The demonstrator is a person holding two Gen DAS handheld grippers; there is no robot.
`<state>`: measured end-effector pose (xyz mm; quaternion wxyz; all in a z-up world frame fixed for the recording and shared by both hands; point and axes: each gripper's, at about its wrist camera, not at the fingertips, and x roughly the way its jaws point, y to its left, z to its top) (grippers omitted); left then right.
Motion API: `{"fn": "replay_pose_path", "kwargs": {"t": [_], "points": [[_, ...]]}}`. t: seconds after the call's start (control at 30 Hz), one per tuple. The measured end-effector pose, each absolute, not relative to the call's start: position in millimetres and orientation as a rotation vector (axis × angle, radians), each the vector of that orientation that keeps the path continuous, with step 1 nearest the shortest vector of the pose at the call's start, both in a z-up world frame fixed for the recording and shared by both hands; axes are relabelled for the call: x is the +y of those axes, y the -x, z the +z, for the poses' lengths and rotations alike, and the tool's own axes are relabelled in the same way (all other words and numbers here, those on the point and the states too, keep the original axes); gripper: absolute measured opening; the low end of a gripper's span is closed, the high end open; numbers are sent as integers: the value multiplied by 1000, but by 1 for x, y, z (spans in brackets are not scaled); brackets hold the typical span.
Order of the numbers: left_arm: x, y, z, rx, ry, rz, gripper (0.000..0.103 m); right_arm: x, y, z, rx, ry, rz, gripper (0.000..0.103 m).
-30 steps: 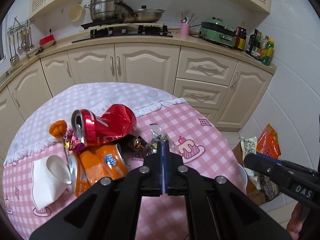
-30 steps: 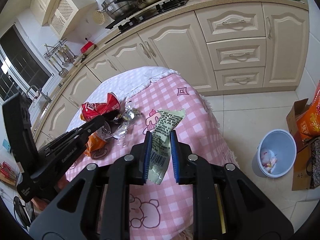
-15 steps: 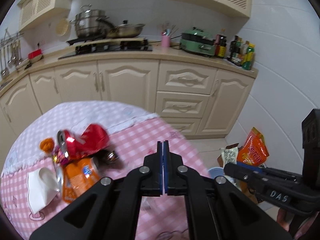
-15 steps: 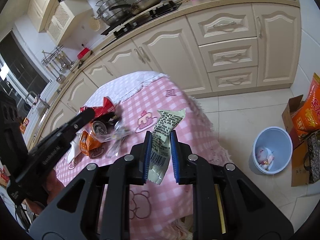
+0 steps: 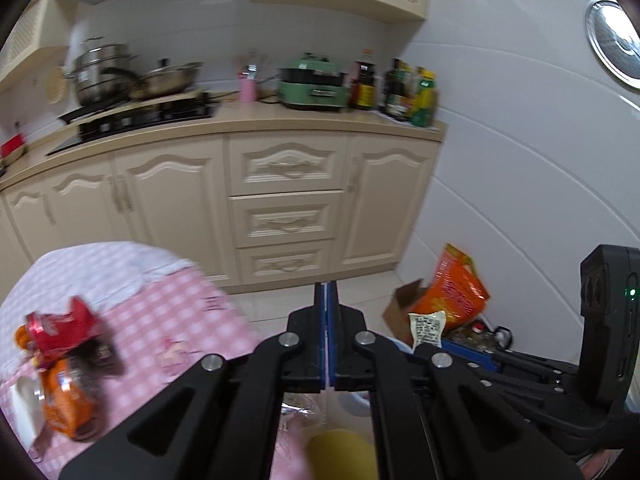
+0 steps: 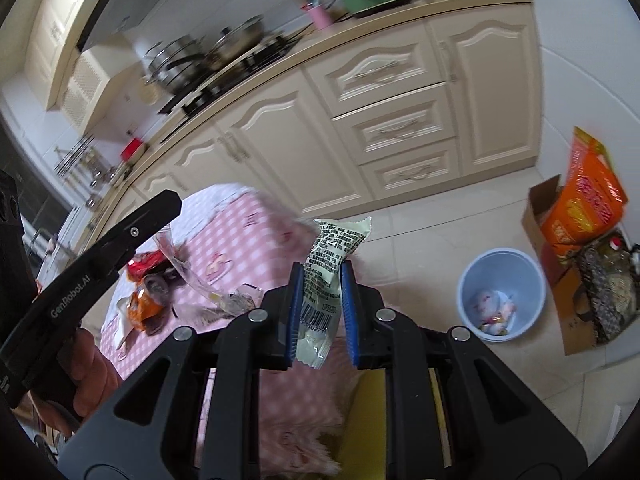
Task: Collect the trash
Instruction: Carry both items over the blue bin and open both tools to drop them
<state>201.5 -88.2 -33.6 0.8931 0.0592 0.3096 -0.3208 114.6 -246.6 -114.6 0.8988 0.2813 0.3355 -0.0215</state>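
My right gripper (image 6: 320, 304) is shut on a pale green snack wrapper (image 6: 332, 264), held past the edge of the pink checked table (image 6: 248, 236). A light blue bin (image 6: 500, 292) with some scraps inside stands on the floor to its right. My left gripper (image 5: 326, 336) is shut. From the right wrist a clear plastic wrapper (image 6: 180, 268) hangs from the left gripper (image 6: 166, 216). The green wrapper (image 5: 428, 326) also shows in the left wrist view. A crushed red can (image 5: 60, 328), an orange can (image 5: 66, 404) and a white tissue (image 5: 24, 404) lie on the table (image 5: 168, 312).
Cream kitchen cabinets (image 5: 280, 220) run along the back. A cardboard box with an orange bag (image 6: 580, 208) and a dark bag (image 6: 608, 280) stand against the wall beside the bin. Bare tiled floor (image 6: 432, 232) lies between table and cabinets.
Both grippers have swung right, off the table's middle and out over its edge. The left one has lifted the clear wrapper from the table. The right still grips the green wrapper.
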Motion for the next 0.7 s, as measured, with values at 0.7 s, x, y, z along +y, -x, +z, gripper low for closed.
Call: {"fn": "replay_pose_path", "kwargs": {"t": [0.7], "points": [[-294,-193,-145,919,-274,-912,1,-403,-58,-182,761,-767,-398,19]]}}
